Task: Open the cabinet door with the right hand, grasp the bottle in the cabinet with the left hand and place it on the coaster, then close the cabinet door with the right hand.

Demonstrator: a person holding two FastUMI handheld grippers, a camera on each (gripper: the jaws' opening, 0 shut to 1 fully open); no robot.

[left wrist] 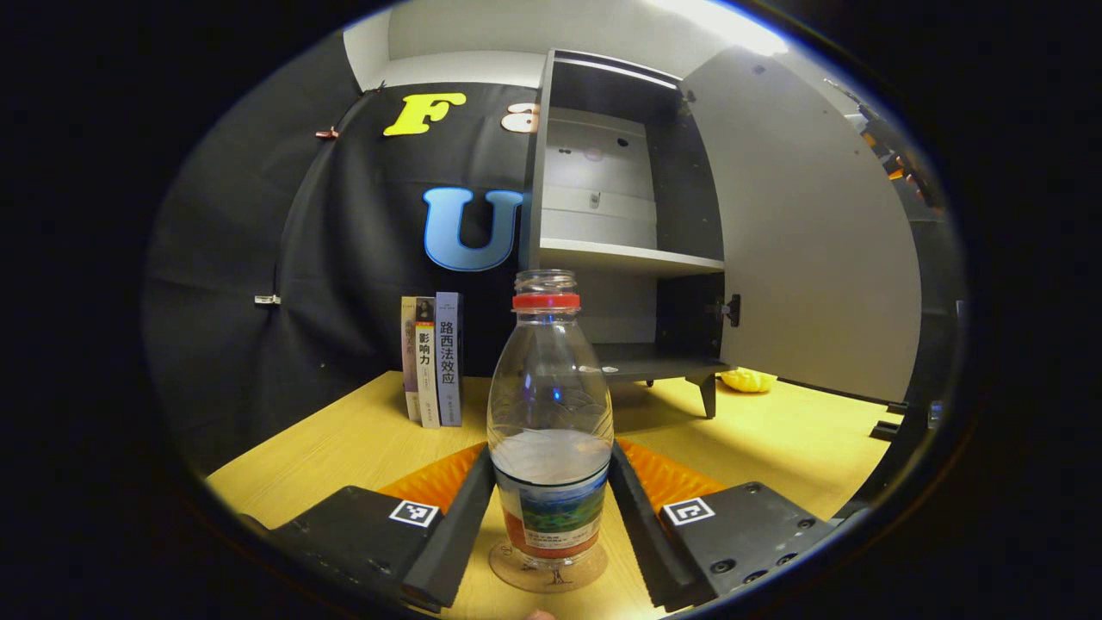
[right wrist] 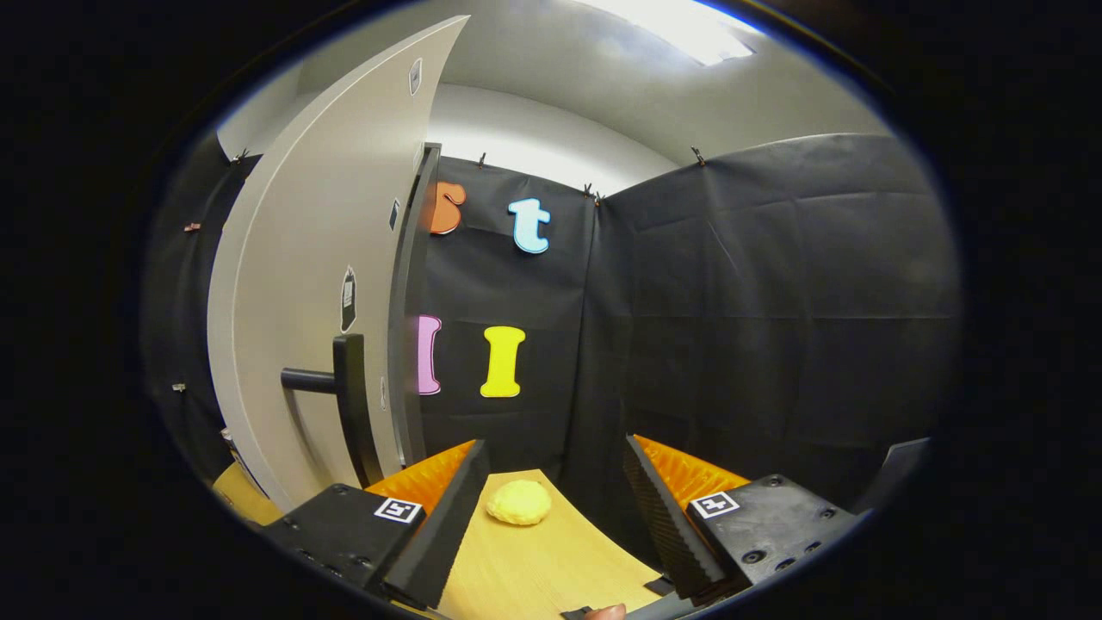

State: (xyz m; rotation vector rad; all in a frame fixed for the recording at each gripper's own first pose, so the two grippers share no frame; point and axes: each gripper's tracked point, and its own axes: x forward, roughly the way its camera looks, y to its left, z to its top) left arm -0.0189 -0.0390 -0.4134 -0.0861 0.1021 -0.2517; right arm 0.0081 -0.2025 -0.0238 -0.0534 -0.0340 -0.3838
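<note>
In the left gripper view, the bottle (left wrist: 549, 422) is seen upright on the coaster (left wrist: 548, 568), between the fingers of the left claw (left wrist: 551, 517), which flank its label; contact cannot be told. In the right gripper view, the door (right wrist: 318, 284) stands open, its handle (right wrist: 344, 405) left of the released, empty right claw (right wrist: 551, 517), which is aimed level past a yellow lump (right wrist: 518, 502) on the counter (right wrist: 534, 568).

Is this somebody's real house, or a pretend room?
Probably a pretend room, a booth set up for practice: black cloth hangs as walls around one wooden table with a small cabinet and a few books.
</note>
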